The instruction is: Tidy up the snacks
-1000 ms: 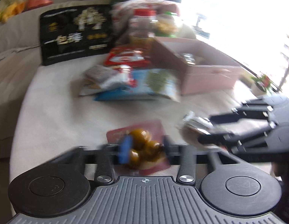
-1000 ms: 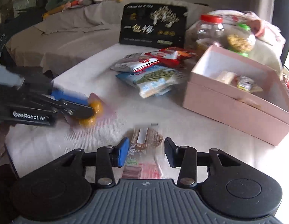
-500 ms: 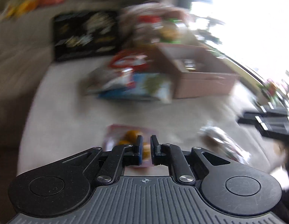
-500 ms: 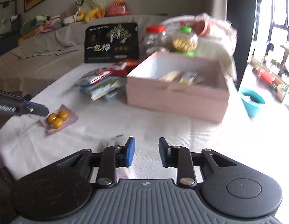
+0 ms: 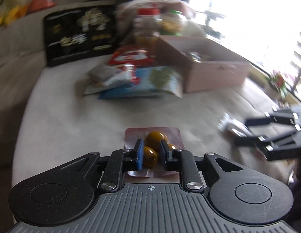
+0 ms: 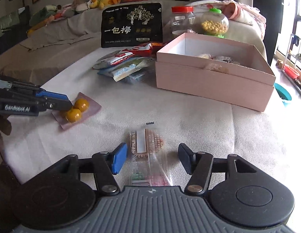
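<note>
A pink pouch of yellow balls (image 5: 153, 136) (image 6: 78, 107) lies flat on the white table cover. My left gripper (image 5: 151, 153) (image 6: 69, 103) has its pads against one ball of that pouch, and its jaws are opening slightly. A clear-wrapped snack packet (image 6: 149, 145) (image 5: 230, 124) lies lengthwise in front of the right gripper (image 6: 152, 150) (image 5: 241, 131). That gripper's jaws are opening, with the packet between the fingers and untouched. The open pink box (image 6: 214, 83) (image 5: 214, 71) stands at the back right with several snacks inside.
A pile of flat snack bags (image 6: 125, 64) lies left of the box. Behind it stand a black pouch (image 6: 132, 25), a red-lidded jar (image 6: 182, 21) and a green-capped jar (image 6: 214, 24). A grey sofa with toys runs along the back left. A hand (image 6: 1, 128) shows at the left edge.
The left jaws went from wide open around the pouch to narrow on one ball. The right view swung toward the box and back to the packet, and its jaws spread wider.
</note>
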Tool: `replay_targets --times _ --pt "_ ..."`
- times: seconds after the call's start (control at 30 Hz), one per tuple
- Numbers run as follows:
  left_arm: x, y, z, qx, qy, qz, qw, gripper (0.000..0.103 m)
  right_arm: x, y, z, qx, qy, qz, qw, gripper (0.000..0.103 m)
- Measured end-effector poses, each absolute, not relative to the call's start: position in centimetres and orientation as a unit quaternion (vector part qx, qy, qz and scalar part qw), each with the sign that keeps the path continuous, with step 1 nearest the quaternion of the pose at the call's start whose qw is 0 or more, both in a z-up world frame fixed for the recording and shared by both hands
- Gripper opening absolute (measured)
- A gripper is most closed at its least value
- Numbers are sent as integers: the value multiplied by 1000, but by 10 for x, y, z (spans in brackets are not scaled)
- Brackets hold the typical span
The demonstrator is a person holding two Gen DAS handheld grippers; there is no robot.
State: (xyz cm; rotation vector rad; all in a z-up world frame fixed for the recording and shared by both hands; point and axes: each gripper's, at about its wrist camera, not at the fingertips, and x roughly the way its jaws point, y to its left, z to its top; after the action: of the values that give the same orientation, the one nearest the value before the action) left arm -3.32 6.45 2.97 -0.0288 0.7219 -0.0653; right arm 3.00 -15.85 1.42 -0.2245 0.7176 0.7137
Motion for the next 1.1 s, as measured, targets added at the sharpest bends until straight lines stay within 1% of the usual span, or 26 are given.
replay_targets --times 0.1,0.23,0.3,0.47,0.5,0.57,0.6,0.63,0.7,0.83,0.9,1.03,1.1 --pt "-33 52 28 11 348 -54 936 22 26 -156 13 -119 338 340 870 61" --pt "-31 53 32 -25 355 -75 932 23 25 -156 12 -123 333 337 872 64" --pt "-35 47 36 -25 350 -83 933 23 26 -157 12 -120 333 336 873 65" --pt "-40 10 25 80 365 -81 924 25 26 -157 11 -118 329 336 874 68" --pt "-42 5 23 95 356 -79 926 28 25 -158 11 -117 328 337 875 68" --pt "-41 1 22 91 358 -89 925 44 24 -159 10 -114 326 338 875 69" --pt "-40 2 22 76 362 -101 924 59 23 -159 10 -113 326 338 876 69" --pt "-38 3 22 61 364 -113 922 71 23 -159 10 -113 324 338 876 69" --pt "-37 6 21 42 365 -130 921 79 23 -159 10 -112 322 338 877 69" --pt "-37 13 27 19 358 -119 926 72 21 -161 8 -110 318 339 879 70" --pt "-36 18 30 23 343 -85 935 72 21 -161 8 -110 316 339 879 71" --pt "-23 25 19 38 362 -40 931 72 19 -160 7 -110 315 337 880 72" --pt "-20 27 16 36 350 -37 935 72 19 -159 8 -111 315 336 881 72"
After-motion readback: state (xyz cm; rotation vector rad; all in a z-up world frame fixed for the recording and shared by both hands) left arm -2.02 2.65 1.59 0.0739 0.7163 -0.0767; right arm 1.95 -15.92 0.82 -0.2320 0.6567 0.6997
